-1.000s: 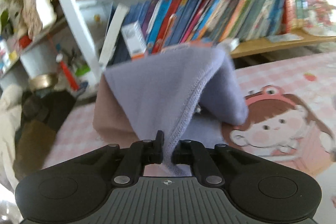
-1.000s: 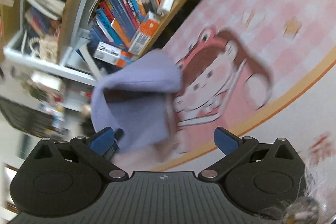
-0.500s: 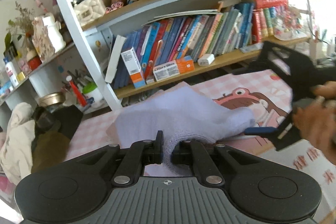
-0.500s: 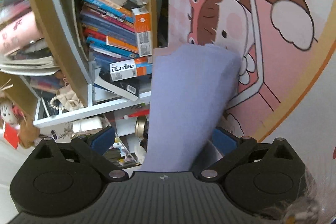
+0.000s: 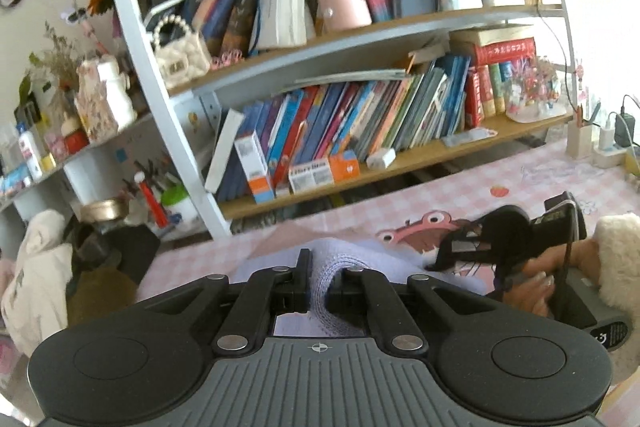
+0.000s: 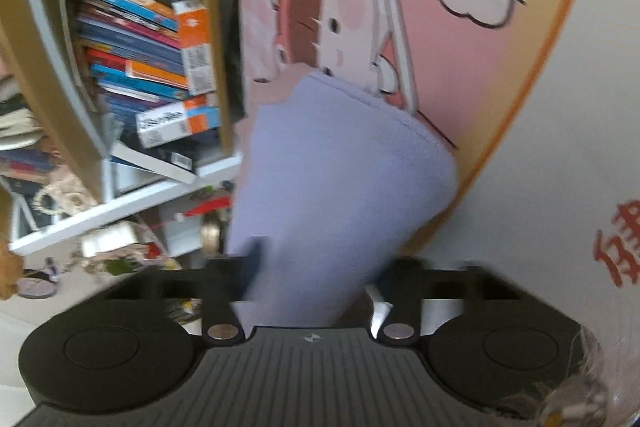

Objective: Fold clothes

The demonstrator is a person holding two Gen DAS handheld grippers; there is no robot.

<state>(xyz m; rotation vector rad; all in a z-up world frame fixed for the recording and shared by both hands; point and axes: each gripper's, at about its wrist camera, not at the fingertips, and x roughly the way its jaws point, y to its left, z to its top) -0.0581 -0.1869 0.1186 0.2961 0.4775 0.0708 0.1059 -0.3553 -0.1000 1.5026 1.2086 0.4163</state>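
Observation:
A lavender garment [image 5: 372,259] lies bunched on the pink cartoon table mat [image 5: 540,183]. My left gripper [image 5: 320,267] is shut on a ribbed fold of it, lifted off the mat. At the right of the left wrist view, a hand holds my right gripper [image 5: 448,255], rolled on its side at the garment's right end. In the right wrist view the garment [image 6: 332,167] fills the gap between the jaws of my right gripper [image 6: 312,267]. These jaws are closing and their blurred fingers touch both sides of the cloth.
A crowded bookshelf [image 5: 360,131] runs along the table's far edge. A fluffy white sleeve [image 5: 616,239] covers the person's wrist. Chargers and a pen holder [image 5: 580,139] stand at the back right. A beige jacket [image 5: 36,275] hangs off the table at the left.
The left gripper rose and drew back with the cloth. The right gripper rolled onto its side and came in on the garment's other end. Its jaws went from wide open to closing on the cloth.

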